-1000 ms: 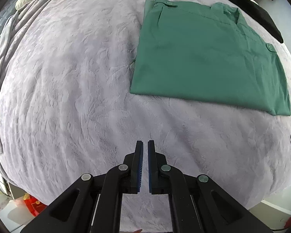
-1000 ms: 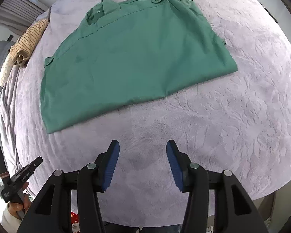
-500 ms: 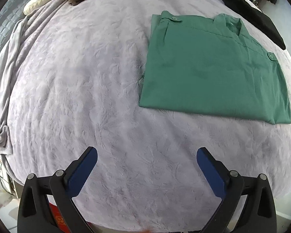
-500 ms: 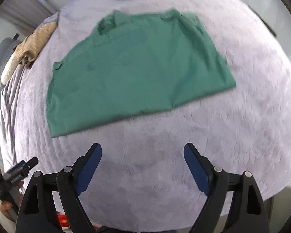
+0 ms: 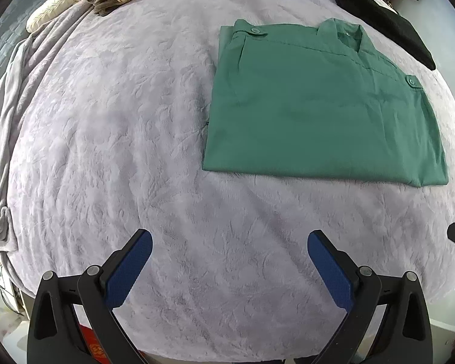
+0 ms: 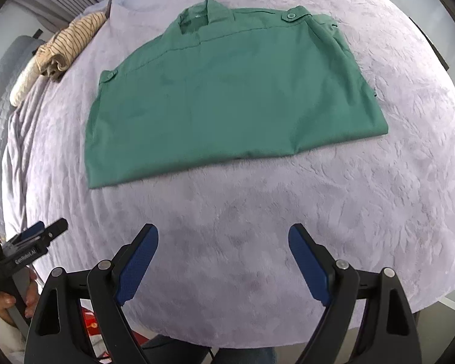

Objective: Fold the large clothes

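I see the green shirt (image 5: pixel 321 112) folded flat mid-bed, its near edge well apart from my grippers; left gripper (image 5: pixel 229 261) and right gripper (image 6: pixel 223 257) hang spread wide over bare lilac bedspread (image 5: pixel 106 151), nothing between them.

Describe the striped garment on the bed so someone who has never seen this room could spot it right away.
Start at the bed's lilac blanket, where a green shirt lies flat mid-bed. Look past the shirt's collar end to the far corner by the pillow: the striped garment sits there. It alone is beige with thin dark stripes, and bunched rather than flat.
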Demonstrator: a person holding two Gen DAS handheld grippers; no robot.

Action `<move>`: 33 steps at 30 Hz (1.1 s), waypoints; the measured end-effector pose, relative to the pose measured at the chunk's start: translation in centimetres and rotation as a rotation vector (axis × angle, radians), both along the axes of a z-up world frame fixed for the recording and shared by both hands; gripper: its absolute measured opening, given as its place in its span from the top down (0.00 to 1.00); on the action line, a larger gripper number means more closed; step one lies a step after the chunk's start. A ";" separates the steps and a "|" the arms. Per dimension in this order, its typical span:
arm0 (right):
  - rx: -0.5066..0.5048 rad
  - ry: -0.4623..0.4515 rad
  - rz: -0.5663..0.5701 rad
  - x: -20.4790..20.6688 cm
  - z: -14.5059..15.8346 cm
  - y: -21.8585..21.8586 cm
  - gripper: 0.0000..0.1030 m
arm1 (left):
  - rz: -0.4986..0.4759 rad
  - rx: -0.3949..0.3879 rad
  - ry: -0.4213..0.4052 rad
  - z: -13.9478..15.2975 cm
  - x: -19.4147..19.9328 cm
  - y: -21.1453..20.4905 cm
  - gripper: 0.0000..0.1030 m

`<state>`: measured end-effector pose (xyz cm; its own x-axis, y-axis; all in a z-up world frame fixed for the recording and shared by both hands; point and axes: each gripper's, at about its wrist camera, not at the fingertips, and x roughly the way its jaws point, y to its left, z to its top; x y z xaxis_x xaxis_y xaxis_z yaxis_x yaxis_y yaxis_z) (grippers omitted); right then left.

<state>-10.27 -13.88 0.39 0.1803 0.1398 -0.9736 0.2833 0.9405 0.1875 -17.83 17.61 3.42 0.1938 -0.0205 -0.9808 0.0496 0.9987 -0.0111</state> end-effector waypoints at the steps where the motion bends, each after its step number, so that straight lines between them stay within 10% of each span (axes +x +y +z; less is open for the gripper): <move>1: 0.009 0.013 -0.003 0.0 -0.1 -0.1 0.13 | 0.000 -0.004 -0.001 0.2 -0.1 0.0 0.00; 33: 0.189 0.140 -0.106 1.3 -4.2 2.0 0.13 | 0.020 -0.060 0.074 -2.7 0.6 3.0 0.00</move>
